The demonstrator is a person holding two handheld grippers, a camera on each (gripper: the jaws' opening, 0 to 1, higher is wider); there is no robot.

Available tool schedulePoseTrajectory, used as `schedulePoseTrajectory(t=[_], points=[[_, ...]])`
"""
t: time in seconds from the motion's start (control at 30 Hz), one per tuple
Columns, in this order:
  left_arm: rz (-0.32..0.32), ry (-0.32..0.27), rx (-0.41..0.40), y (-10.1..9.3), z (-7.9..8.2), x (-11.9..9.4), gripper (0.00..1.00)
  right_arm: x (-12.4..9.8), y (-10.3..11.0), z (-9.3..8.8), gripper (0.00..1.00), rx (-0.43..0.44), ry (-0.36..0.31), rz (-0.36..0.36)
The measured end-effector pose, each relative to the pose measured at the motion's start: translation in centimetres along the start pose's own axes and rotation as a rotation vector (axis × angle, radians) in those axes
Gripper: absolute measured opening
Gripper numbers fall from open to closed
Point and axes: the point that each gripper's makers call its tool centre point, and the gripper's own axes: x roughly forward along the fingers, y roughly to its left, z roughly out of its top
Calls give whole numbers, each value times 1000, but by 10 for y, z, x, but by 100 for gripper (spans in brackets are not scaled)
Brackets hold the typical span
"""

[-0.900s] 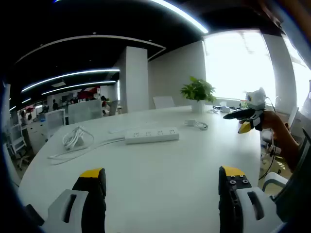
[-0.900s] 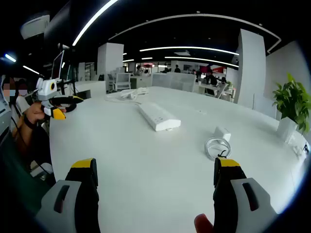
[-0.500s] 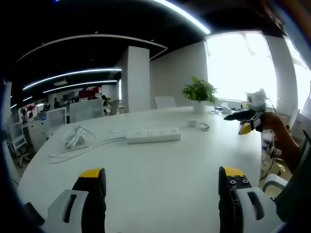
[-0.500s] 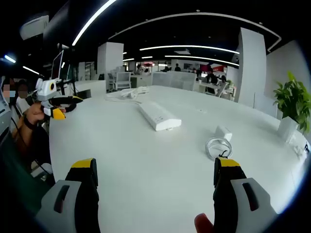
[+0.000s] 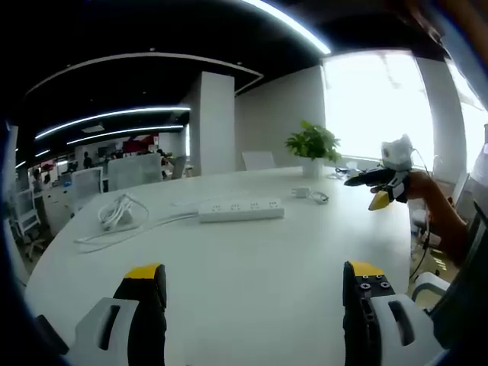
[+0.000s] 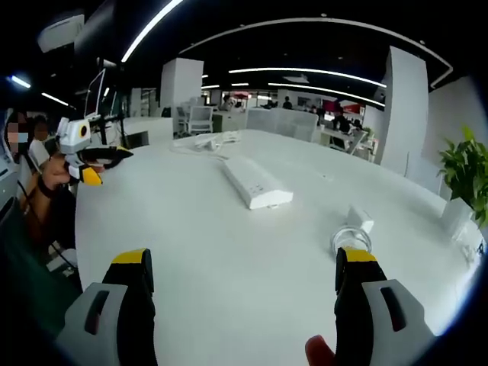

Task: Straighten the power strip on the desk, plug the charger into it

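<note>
A white power strip (image 5: 239,209) lies across the middle of the white desk (image 5: 252,267), its cord running left to a coiled bundle (image 5: 118,215). In the right gripper view the strip (image 6: 256,183) lies slanted, with the white charger (image 6: 360,219) and its coiled cable (image 6: 349,238) to its right. The charger (image 5: 300,192) appears small beyond the strip in the left gripper view. My left gripper (image 5: 253,286) is open above the near desk edge, holding nothing. My right gripper (image 6: 244,274) is open too, short of the strip. It also appears at the right (image 5: 374,187), held in a hand.
A potted plant (image 5: 312,145) stands at the desk's far side near bright windows. The left gripper in a person's hand (image 6: 90,158) shows at the left of the right gripper view. Office desks and chairs (image 6: 200,118) lie beyond the table.
The right gripper has risen and tipped slightly; the desk sits a little lower and farther right in its view. In the left gripper view it has shifted slightly left and up.
</note>
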Motion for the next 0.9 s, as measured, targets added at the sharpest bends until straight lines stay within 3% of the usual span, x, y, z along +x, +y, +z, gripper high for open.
schedulePoseTrajectory(t=[0.9], points=[[2,3,-24,11,-9,1,99,42,-4,15,100,-80,64,62]])
